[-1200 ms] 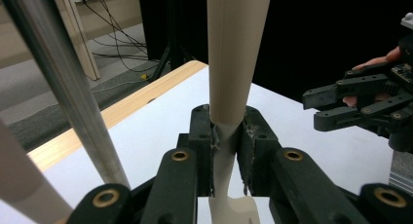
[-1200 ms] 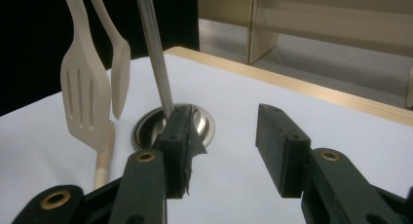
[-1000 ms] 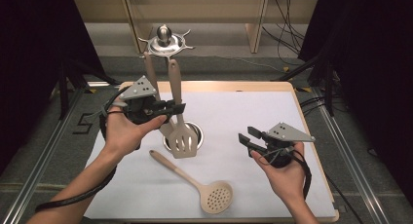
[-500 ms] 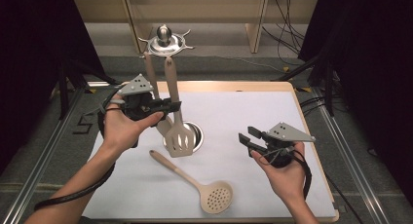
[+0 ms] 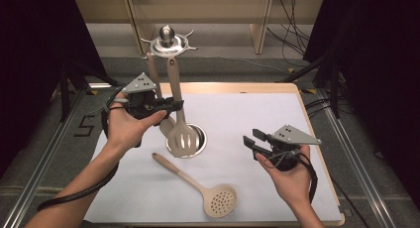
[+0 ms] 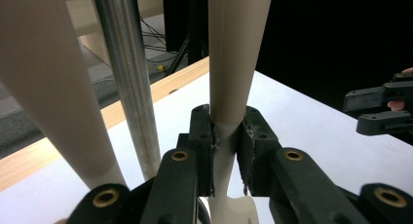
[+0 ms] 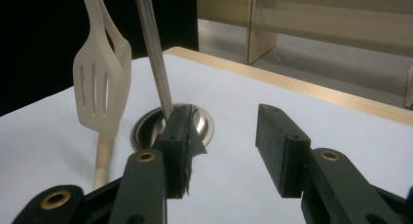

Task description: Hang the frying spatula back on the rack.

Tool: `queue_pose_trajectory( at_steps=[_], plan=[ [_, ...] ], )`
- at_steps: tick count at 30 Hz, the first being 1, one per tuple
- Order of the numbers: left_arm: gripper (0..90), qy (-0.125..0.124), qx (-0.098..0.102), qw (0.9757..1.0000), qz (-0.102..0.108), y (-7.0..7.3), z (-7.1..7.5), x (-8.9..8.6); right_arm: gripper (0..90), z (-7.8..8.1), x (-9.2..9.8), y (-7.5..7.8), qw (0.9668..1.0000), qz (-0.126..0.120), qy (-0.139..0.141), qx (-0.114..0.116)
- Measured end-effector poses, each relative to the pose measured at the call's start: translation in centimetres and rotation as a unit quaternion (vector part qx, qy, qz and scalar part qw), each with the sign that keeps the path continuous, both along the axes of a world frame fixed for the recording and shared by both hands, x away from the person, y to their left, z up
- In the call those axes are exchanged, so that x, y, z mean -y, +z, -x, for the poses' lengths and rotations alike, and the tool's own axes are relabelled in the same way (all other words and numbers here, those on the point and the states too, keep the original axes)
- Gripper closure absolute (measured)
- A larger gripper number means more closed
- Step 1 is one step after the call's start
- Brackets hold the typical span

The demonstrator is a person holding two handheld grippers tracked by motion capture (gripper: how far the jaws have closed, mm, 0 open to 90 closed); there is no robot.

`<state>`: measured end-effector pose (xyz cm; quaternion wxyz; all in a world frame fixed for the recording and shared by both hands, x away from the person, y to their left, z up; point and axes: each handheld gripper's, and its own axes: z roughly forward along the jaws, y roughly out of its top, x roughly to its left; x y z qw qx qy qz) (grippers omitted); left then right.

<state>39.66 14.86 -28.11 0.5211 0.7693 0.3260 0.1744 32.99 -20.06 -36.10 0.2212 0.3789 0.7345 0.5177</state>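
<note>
A beige slotted spatula (image 5: 182, 139) hangs upright in front of a metal rack pole (image 5: 159, 79), its handle top just under the rack's hooked crown (image 5: 167, 39). My left gripper (image 5: 176, 105) is shut on the spatula's handle (image 6: 238, 53), with both pads pressing its narrow neck (image 6: 229, 136). A second beige utensil's handle (image 6: 53, 97) hangs beside the pole (image 6: 129, 87). My right gripper (image 5: 253, 146) is at the table's right, open with nothing between its jaws (image 7: 226, 141). It faces the spatula (image 7: 97, 92) and the pole (image 7: 153, 53).
The rack's round metal base (image 5: 199, 139) sits mid-table on a white sheet. A beige skimmer spoon (image 5: 218, 200) lies flat near the front edge, its handle pointing toward the base. A wooden table edge (image 5: 237, 86) runs along the back, with dark floor and cables beyond.
My left gripper has shifted slightly up and toward the rack, carrying the spatula with it. The right gripper has stayed where it was.
</note>
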Motion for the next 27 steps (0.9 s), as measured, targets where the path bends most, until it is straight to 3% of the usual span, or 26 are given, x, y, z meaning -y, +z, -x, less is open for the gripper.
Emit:
queue_pose_trajectory(
  at_steps=[5, 11, 12, 13, 14, 15, 18, 19, 20, 22, 23, 24, 27],
  plan=[
    [76.5, 0.004, -0.002, 1.0, 0.002, -0.1, -0.1, 0.1, 58.6, 0.0, 0.1, 0.0, 1.0, 0.002, 0.001, -0.001],
    [70.9, -0.005, 0.013, 0.9999, 0.008, -0.3, 0.2, -0.4, 58.6, 0.0, 0.2, -0.2, 1.0, 0.002, -0.002, 0.003],
    [67.0, 0.001, 0.023, 0.9997, 0.007, -0.1, 0.4, -0.6, 58.6, 0.0, 0.2, -0.2, 1.0, 0.0, -0.002, 0.001],
    [62.5, 0.036, 0.088, 0.9938, -0.057, 0.4, 0.1, -1.7, 58.6, 0.0, 0.2, -0.2, 1.0, 0.001, -0.001, 0.002],
    [62.5, 0.013, 0.083, 0.9954, -0.046, 0.4, 0.3, -1.6, 58.6, 0.0, 0.2, -0.2, 1.0, 0.001, -0.001, 0.002],
    [61.3, 0.001, 0.042, 0.9991, 0.006, 0.2, 1.2, -1.2, 58.6, 0.0, 0.2, -0.2, 1.0, 0.001, -0.002, 0.002],
    [65.2, 0.005, 0.059, 0.9982, 0.005, 0.8, 1.7, -2.1, 58.6, 0.0, 0.2, -0.1, 1.0, 0.001, -0.005, 0.003],
    [65.2, 0.005, 0.06, 0.9979, 0.022, 1.2, 1.9, -2.4, 58.6, 0.0, 0.2, -0.1, 1.0, 0.003, -0.005, 0.005],
    [76.5, 0.013, 0.078, 0.9962, 0.036, 1.8, 2.1, -2.9, 58.5, 0.2, 0.0, -0.1, 0.9999, -0.004, -0.009, -0.007],
    [79.5, 0.014, 0.085, 0.9952, 0.047, 2.3, 2.2, -3.3, 58.6, 0.2, -0.1, -0.1, 0.9999, -0.005, -0.012, -0.004],
    [84.1, 0.017, 0.091, 0.9941, 0.055, 2.6, 2.2, -3.5, 58.7, 0.0, 0.0, -0.2, 1.0, 0.004, -0.002, 0.008],
    [88.9, 0.018, 0.096, 0.9933, 0.06, 2.9, 2.2, -3.6, 58.8, 0.1, -0.1, -0.1, 1.0, -0.001, -0.001, -0.005],
    [89.2, 0.025, 0.116, 0.9894, 0.083, 4.1, 2.5, -4.1, 58.9, 0.1, -0.1, -0.2, 1.0, 0.0, -0.001, -0.007]
  ],
)
